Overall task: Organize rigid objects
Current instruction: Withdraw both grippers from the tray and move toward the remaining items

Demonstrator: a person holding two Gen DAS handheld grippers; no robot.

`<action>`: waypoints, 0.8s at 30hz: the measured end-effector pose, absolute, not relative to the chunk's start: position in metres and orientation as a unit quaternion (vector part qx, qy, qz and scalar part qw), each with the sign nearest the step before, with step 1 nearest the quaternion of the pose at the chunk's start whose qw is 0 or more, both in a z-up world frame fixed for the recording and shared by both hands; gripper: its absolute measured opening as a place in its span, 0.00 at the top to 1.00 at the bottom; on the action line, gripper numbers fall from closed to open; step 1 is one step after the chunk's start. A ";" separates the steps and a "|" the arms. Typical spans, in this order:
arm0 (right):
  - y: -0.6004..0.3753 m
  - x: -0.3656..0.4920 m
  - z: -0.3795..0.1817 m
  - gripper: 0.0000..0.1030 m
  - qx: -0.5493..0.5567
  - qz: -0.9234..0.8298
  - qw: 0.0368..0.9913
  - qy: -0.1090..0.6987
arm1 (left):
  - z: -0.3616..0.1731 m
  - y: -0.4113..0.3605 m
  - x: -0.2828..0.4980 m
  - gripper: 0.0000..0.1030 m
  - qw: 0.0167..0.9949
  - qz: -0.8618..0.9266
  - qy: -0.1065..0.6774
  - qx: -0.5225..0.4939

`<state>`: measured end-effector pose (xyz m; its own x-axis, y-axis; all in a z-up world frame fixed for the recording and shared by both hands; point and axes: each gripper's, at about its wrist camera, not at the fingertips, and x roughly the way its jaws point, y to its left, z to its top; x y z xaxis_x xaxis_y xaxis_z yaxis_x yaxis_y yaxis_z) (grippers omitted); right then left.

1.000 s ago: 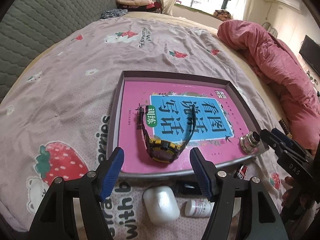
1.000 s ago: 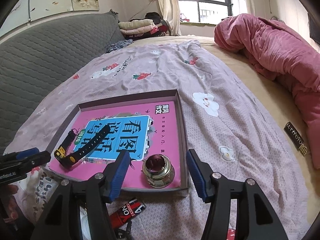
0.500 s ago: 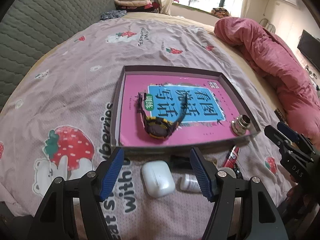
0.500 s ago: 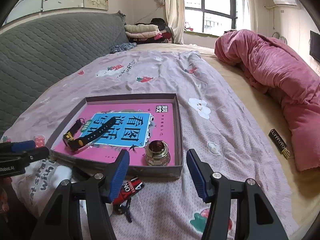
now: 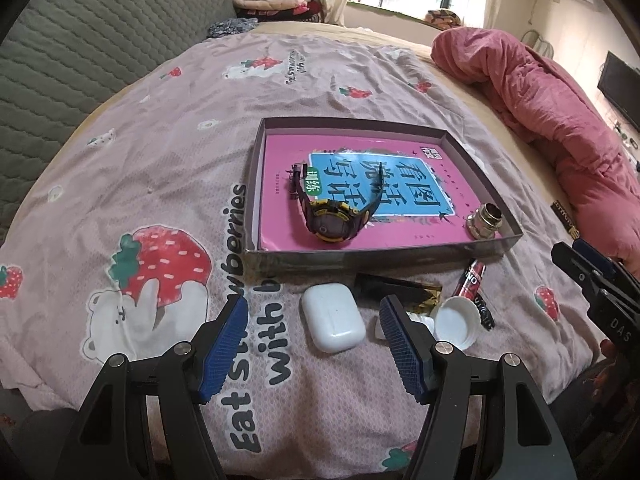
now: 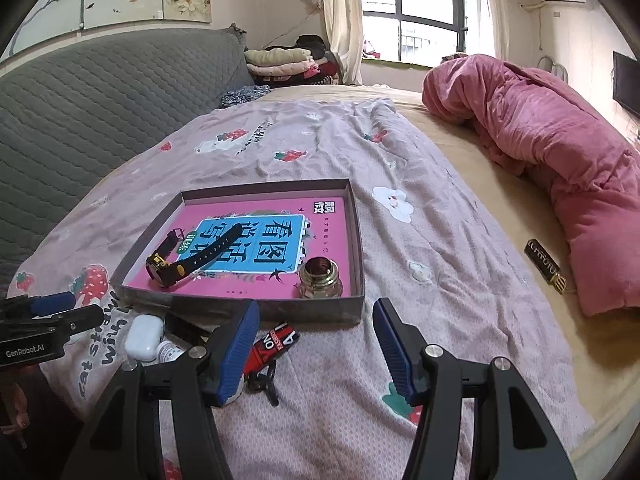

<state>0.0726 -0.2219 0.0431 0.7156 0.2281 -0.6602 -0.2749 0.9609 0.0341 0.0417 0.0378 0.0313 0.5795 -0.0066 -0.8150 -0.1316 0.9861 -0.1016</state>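
A shallow grey box [image 5: 256, 184] [image 6: 358, 236] lies on the bed with a pink book [image 5: 280, 236] [image 6: 336, 232] inside. On the book rest a black-and-yellow watch [image 5: 332, 220] [image 6: 188, 262] and a brass fitting [image 5: 486, 220] [image 6: 319, 280]. In front of the box lie a white earbud case [image 5: 332, 316] [image 6: 144, 336], a white cap [image 5: 456, 322], a small white bottle [image 6: 170, 350], a black packet [image 5: 394, 288] and a red-and-black key tag [image 5: 472, 280] [image 6: 272, 346]. My left gripper [image 5: 312, 348] [image 6: 52, 312] hangs open, nothing between its fingers, just short of the earbud case. My right gripper [image 6: 316, 348] [image 5: 580, 258] is open and empty above the sheet by the key tag.
A bunched pink quilt [image 5: 552, 92] [image 6: 540, 136] lies along the right. A small black bar [image 6: 544, 266] [image 5: 564, 216] sits on the beige sheet beside it. A grey quilted headboard [image 6: 100, 92] rises on the left; folded clothes [image 6: 280, 60] are stacked far back.
Both grippers have drawn back from the box toward the near edge of the bed, so the loose items in front of the box now show. Both stay open.
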 end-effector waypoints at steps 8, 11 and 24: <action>-0.225 0.062 0.041 0.43 -0.036 0.140 0.920 0.365 | 0.032 0.031 0.037 0.32 0.883 0.028 0.462 -0.070; -0.221 0.058 0.039 0.43 -0.045 0.142 0.917 0.370 | 0.032 0.031 0.035 0.32 0.882 0.025 0.466 -0.068; -0.215 0.051 0.028 0.43 -0.059 0.151 0.903 0.399 | 0.016 0.025 0.035 0.32 0.862 0.014 0.502 -0.065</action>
<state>0.0513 -0.2150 0.0275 0.6371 0.2251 -0.7372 -0.3184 0.9478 0.0143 0.0348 0.0252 0.0160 0.4955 -0.0408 -0.8676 -0.0903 0.9911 -0.0982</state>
